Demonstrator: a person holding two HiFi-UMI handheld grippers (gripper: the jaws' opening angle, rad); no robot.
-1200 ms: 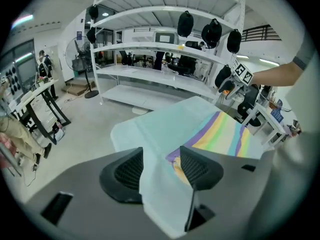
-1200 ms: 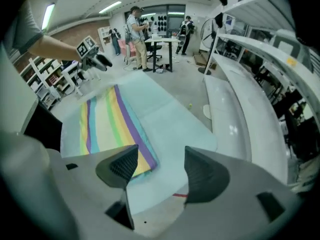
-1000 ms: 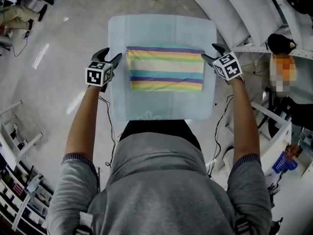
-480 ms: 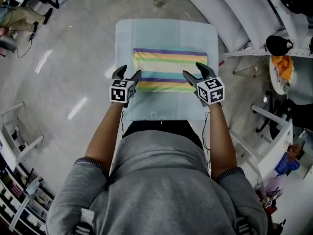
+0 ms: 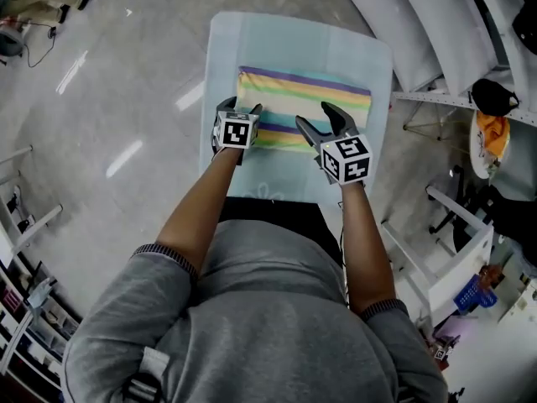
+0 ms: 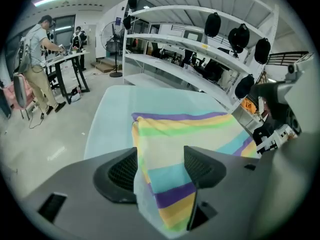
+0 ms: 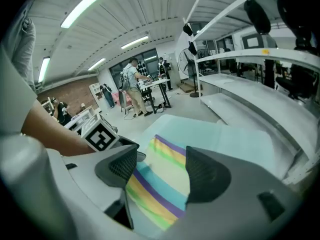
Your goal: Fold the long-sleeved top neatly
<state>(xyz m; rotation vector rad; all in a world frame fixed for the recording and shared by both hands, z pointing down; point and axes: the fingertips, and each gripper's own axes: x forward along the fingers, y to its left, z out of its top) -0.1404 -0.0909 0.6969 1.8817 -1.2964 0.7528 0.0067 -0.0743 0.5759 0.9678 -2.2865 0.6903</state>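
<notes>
Top (image 5: 306,107) lies folded into a flat rectangle on the far half of a pale blue table (image 5: 294,40), seen from above in the head view. Its stripes run side to side: purple at the far edge, then yellow, green, cream, teal, purple and yellow. The left gripper (image 5: 241,107) sits at the near left corner of the top and the right gripper (image 5: 315,116) over its near edge, both at the ends of bare forearms. A faint flower-like mark (image 5: 264,198) shows on the table's near edge. Each gripper's cube bears black-and-white square markers.

From the left gripper view, the left gripper (image 6: 160,169) has its jaws spread, and the near corner of the top (image 6: 185,134) lies in the gap between them with neither pad pressed to it. Only this view shows the layered fold edge along the top's left side. The right gripper (image 6: 272,126) shows at the right. White shelves (image 6: 200,49) hung with dark bags stand behind, and people (image 6: 37,59) work at a bench.

In the right gripper view, the right gripper (image 7: 157,176) is likewise released (jaws wide), with the top (image 7: 167,156) and its near edge showing between them. The left gripper (image 7: 100,135) appears just beyond
</notes>
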